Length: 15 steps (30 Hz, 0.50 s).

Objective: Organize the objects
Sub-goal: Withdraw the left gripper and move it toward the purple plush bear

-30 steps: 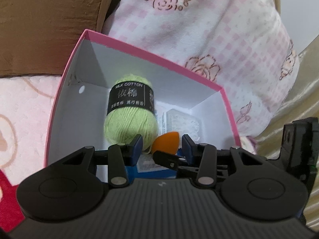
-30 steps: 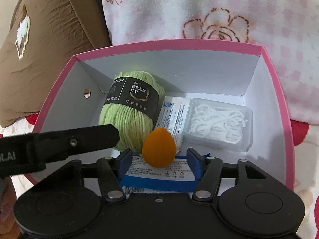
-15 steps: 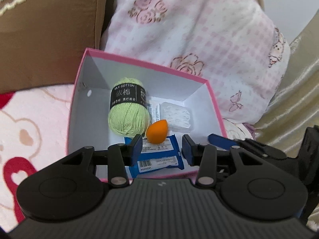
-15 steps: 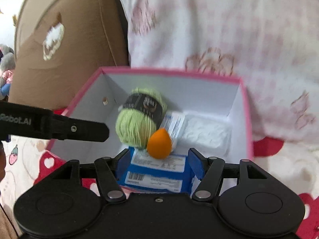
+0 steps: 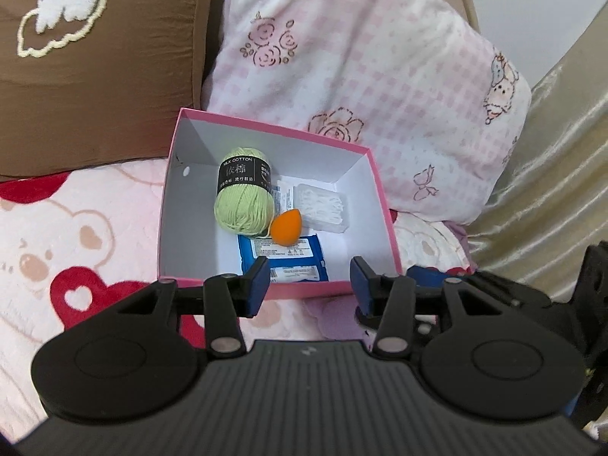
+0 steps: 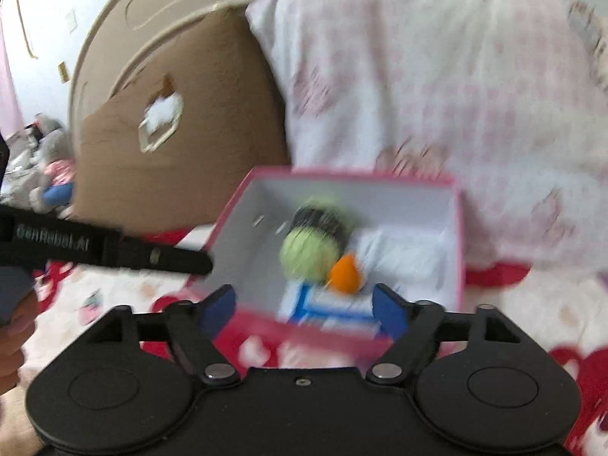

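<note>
Both wrist cameras look steeply down past their own fingers, from near range, at the open pink cardboard box on the bed; the left view is sharp, the right blurred.

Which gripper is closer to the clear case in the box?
Right, probably. The right gripper, jaws just opening and empty, is off the near-right corner of the box, the side holding the clear case; the left gripper is by its near-left corner.

The pink box is open-topped; bare floor lies at its 9 o'clock side. Green yarn, orange sponge and blue packet crowd the rest. Pillows block 12 o'clock.
</note>
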{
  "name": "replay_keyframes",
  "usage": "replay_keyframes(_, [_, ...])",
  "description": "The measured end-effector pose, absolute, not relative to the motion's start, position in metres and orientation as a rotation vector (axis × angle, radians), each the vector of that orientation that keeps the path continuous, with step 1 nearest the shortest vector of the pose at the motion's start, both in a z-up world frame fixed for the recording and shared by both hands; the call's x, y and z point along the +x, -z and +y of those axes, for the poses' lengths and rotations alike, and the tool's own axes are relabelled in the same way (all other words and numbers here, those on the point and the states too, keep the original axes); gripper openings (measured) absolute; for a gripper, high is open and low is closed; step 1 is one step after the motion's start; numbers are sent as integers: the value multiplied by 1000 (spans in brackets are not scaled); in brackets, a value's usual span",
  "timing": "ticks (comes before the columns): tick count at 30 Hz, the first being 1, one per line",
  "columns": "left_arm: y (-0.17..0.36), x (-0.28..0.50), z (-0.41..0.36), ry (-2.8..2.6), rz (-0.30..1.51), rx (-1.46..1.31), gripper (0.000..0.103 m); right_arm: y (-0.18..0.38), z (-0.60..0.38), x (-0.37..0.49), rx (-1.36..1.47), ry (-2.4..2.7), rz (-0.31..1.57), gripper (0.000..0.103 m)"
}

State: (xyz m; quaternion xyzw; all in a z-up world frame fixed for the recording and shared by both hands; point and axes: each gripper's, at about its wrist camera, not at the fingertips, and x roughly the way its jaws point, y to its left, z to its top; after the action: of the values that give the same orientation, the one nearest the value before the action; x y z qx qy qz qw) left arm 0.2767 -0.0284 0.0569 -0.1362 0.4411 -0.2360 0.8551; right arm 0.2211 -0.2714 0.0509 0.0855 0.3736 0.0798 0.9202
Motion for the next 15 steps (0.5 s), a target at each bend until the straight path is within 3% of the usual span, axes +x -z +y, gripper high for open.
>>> replay_keyframes(7, [-67, 248, -25, 462, 945, -262, 48, -66, -254, 187, 61, -218, 767, 85])
replay_keyframes(15, [-71, 211, -24, 422, 970, -179, 58, -80, -248, 151, 8, -237, 754, 91])
